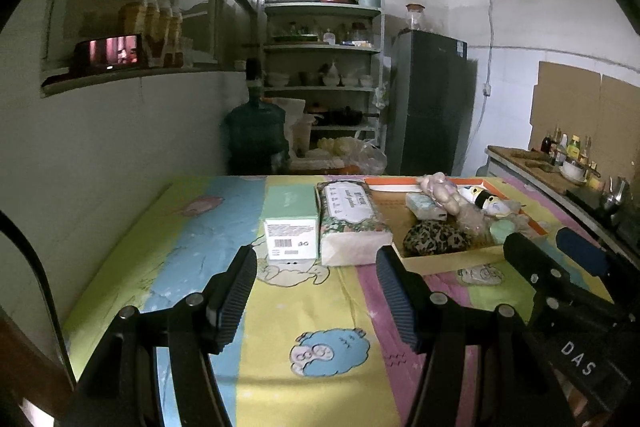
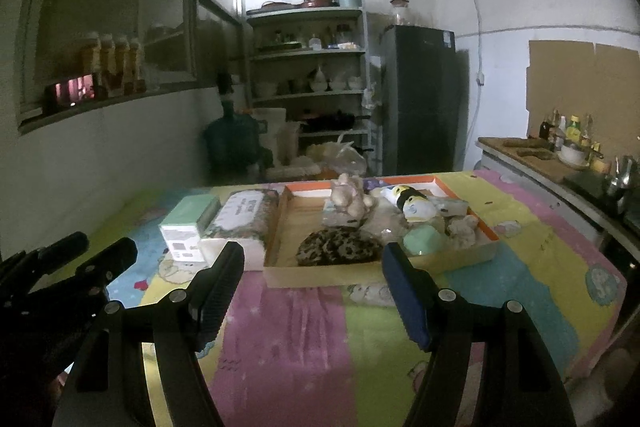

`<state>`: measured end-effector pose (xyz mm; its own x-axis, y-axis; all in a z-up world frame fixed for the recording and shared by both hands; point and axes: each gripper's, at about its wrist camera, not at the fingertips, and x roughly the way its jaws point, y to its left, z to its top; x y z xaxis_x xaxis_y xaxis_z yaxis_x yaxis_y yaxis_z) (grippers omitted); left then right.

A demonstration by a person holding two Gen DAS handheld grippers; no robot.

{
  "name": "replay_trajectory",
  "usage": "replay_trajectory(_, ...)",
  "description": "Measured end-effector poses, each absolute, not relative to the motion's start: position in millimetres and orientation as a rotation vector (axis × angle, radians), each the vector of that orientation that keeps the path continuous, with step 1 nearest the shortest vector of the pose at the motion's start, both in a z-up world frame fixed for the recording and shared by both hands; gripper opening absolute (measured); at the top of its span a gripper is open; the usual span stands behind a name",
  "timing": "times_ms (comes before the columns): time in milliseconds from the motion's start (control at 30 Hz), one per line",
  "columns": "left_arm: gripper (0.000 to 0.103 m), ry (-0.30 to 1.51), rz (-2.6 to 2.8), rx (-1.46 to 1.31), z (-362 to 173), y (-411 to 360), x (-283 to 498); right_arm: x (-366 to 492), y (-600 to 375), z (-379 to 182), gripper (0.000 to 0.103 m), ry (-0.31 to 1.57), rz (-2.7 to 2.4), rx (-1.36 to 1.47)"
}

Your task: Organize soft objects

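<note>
Right wrist view: I see the cardboard tray (image 2: 276, 277) of soft toys just ahead of my right gripper (image 2: 314, 291), tissue pack (image 2: 240, 217) ahead-left, both grippers' jaws wide apart, empty.

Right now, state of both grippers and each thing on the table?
left gripper: open, empty
right gripper: open, empty
tray: holds soft items
leopard-print item: in tray, near front
tissue pack: outside tray, left
green box: beside tissue pack

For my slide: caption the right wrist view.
Open right gripper hovers before a cardboard tray of soft toys on a colourful tablecloth.
</note>
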<state>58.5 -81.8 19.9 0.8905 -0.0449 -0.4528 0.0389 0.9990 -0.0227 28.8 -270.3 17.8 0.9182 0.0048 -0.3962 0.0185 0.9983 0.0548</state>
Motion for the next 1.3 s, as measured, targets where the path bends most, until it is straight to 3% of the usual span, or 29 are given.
replay_trajectory(633, 0.062, 0.407, -0.025, -0.035, 25, -52, 0, -31, -228, 24, 0.073, 0.348, -0.050, 0.021)
replay_trajectory(1300, 0.062, 0.402, -0.019, -0.040, 24, -48, -10, -44, -220, 25, 0.073, 0.338, -0.037, 0.012)
